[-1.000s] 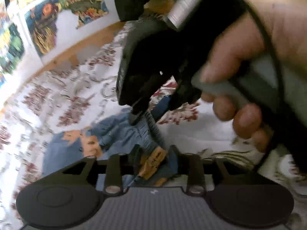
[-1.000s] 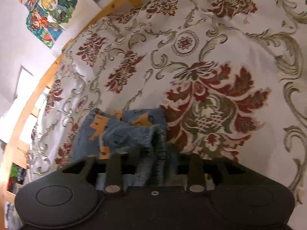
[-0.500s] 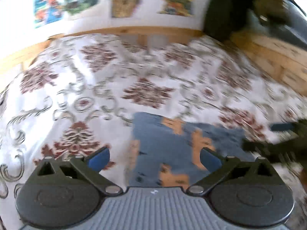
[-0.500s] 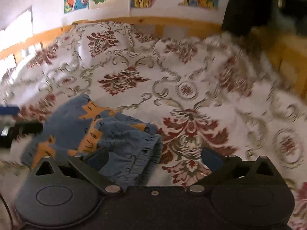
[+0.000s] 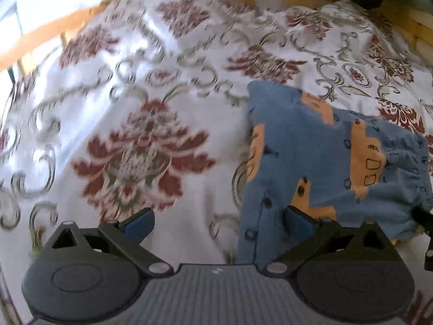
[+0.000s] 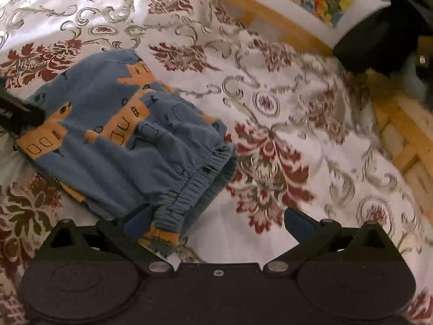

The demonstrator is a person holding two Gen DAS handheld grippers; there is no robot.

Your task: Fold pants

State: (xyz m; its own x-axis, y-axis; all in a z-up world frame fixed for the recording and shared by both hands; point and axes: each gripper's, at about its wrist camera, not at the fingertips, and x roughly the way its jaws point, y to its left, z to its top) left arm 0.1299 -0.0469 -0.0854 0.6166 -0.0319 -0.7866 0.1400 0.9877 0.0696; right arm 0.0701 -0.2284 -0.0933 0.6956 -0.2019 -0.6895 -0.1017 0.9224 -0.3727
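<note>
- We see blue pants (image 6: 121, 140) with orange patches lying folded on a floral bedspread (image 6: 284, 103).
- Our left gripper (image 5: 219, 222) and right gripper (image 6: 219, 220) hover spread wide, grasping nothing.

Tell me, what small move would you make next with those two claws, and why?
Probably draw both back. The blue pants already lie in a folded bundle on the patterned bedspread, and the left claw and right claw are both open, holding nothing. The gathered waistband looks slightly bunched, so one smoothing press there might help first.
</note>
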